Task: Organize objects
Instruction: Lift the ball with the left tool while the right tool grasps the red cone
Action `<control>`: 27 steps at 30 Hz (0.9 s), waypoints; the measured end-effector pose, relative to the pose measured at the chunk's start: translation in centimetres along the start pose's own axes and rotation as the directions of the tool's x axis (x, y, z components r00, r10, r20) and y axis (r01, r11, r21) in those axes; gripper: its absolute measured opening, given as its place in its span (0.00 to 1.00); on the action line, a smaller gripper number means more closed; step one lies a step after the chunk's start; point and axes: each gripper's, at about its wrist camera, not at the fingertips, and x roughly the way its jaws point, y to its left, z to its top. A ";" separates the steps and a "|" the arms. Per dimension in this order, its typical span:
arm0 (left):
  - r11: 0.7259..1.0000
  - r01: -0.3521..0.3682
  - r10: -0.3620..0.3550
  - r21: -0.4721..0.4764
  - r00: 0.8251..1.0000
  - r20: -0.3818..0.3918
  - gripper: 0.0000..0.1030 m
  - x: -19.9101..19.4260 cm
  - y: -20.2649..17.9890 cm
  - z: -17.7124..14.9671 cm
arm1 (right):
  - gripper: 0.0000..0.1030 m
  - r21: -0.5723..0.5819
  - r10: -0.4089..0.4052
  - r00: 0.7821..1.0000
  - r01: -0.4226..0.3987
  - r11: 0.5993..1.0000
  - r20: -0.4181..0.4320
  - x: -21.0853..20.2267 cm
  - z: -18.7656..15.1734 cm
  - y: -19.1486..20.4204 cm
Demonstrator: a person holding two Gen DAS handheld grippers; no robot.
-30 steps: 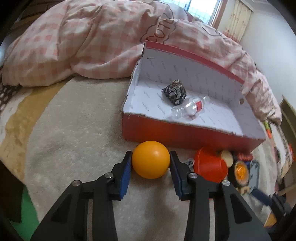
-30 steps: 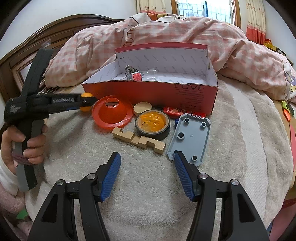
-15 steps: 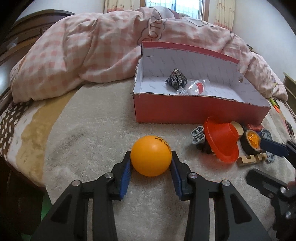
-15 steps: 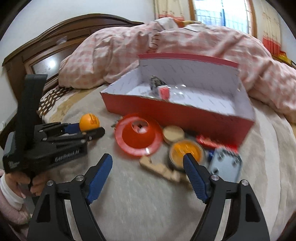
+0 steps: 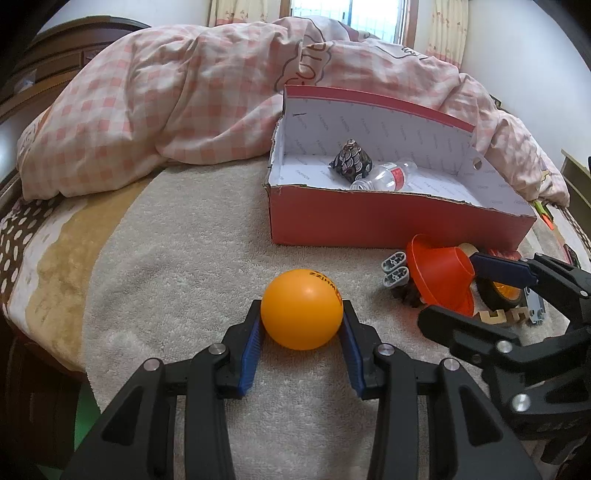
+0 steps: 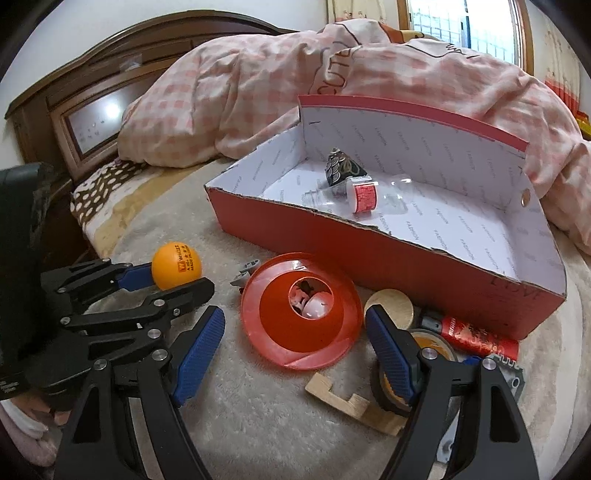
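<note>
The left gripper (image 5: 301, 325) pinches an orange ball (image 5: 301, 308) between its blue pads (image 5: 251, 349), low over the beige towel (image 5: 177, 258) that covers the near part of the bed. In the right wrist view the same ball (image 6: 176, 266) shows at the left, held at the tips of the left gripper (image 6: 177, 275).

The right gripper (image 6: 295, 354) has its jaws spread wide, having just opened further, and nothing is pressed between them. They frame an orange funnel (image 6: 301, 321) lying on its side on the towel, its wide mouth towards the camera. Near the right finger lie a pale wooden puzzle piece (image 6: 351, 402), a black roll of tape (image 6: 388, 387) with an orange centre, and a grey plastic plate (image 6: 511, 376), partly hidden. Just beyond are a round wooden disc (image 6: 391, 302) and a red tube (image 6: 476, 338), both close against the box front. A small grey part (image 5: 395, 269) sits to the left of the funnel.

Farther off stands an open red box (image 5: 369, 221) with a white lining. Inside it lie a dark patterned pouch (image 5: 351, 162) and a clear plastic bottle (image 5: 388, 177) with a red label, touching each other near the far left corner. Behind the box a pink checked quilt (image 5: 184, 92) is heaped across the bed, with a dark wooden headboard (image 6: 92, 99) at the far left and a window (image 6: 461, 26) beyond.
</note>
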 end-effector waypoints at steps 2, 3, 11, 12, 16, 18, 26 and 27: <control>1.000 0.002 -0.002 -0.002 1.000 0.001 0.37 0.0 0.0 0.0 | 0.73 0.002 -0.002 1.000 0.002 1.000 0.000 0.2 0.1 0.0; 1.000 0.003 -0.003 -0.002 1.000 0.001 0.38 0.0 0.0 0.0 | 0.68 0.008 0.003 1.000 -0.003 1.000 -0.001 0.2 0.1 -0.1; 1.000 0.012 -0.012 -0.001 1.000 0.000 0.37 -0.2 0.1 0.0 | 0.56 0.057 0.032 0.999 -0.033 0.998 0.018 -0.6 -0.4 -0.5; 1.000 0.013 -0.013 0.000 1.000 -0.001 0.37 -0.3 0.1 0.0 | 0.56 0.056 0.029 0.999 -0.030 0.998 0.024 -0.9 -0.5 -0.4; 1.000 0.013 -0.013 0.010 1.000 -0.003 0.37 -0.6 -0.1 -0.1 | 0.56 0.052 0.034 0.998 -0.037 0.998 0.048 -1.9 -0.8 0.0; 1.000 0.015 -0.015 0.014 1.000 -0.003 0.37 -0.7 -0.2 -0.1 | 0.56 0.054 0.038 0.998 -0.041 0.998 0.054 -2.4 -1.0 0.2; 0.999 0.039 -0.039 0.020 0.999 -0.006 0.37 -1.2 -0.7 -0.2 | 0.56 0.081 0.051 0.994 -0.059 0.995 0.094 -4.5 -2.0 0.0; 0.999 0.041 -0.040 0.022 0.999 -0.006 0.37 -1.3 -0.8 -0.2 | 0.56 0.083 0.050 0.994 -0.058 0.995 0.102 -4.9 -2.1 -0.1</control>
